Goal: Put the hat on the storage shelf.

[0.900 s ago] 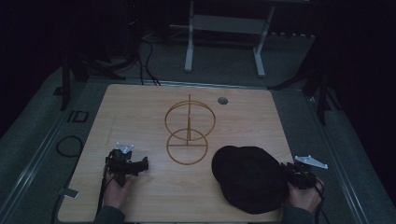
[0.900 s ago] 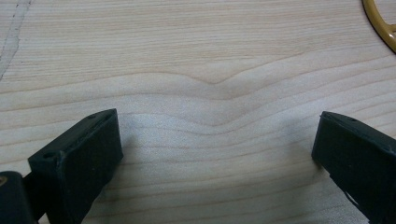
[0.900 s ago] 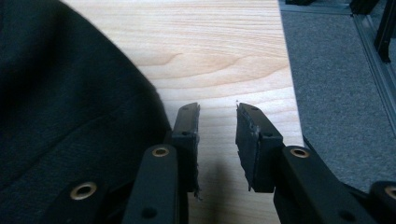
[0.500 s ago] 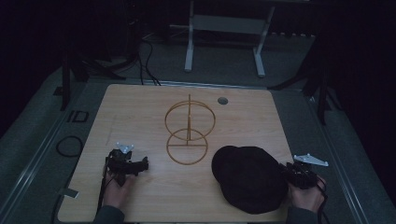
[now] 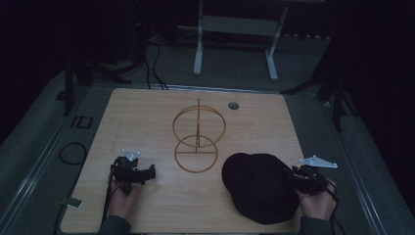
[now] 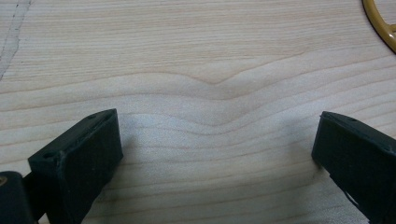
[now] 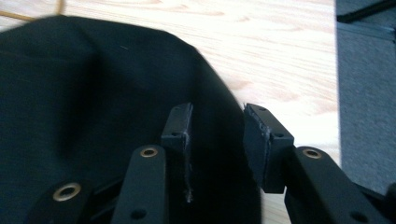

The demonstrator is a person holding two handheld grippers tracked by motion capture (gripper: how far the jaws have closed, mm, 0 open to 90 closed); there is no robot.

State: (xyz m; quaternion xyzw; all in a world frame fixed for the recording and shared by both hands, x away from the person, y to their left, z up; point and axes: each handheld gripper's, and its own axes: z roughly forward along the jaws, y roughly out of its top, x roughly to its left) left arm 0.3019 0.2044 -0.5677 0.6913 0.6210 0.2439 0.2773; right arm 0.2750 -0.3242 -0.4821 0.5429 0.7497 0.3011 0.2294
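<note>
A black cap point(image 5: 258, 186) lies on the wooden table point(image 5: 147, 112) at the front right. My right gripper point(image 5: 298, 178) is at the cap's right edge. In the right gripper view its jaws stand close together with the cap's rim point(image 7: 219, 154) pinched between them, so the right gripper point(image 7: 217, 133) is shut on the cap. A gold wire stand point(image 5: 198, 139), made of an upright hoop on a round base, is at the table's middle. My left gripper point(image 5: 147, 172) rests at the front left, and the left gripper point(image 6: 215, 149) is wide open over bare wood.
A small round grommet point(image 5: 233, 105) is set in the table behind the stand. A curve of the gold stand's base point(image 6: 380, 23) shows at the top right of the left gripper view. Dark floor and a white frame point(image 5: 235, 29) lie beyond the table.
</note>
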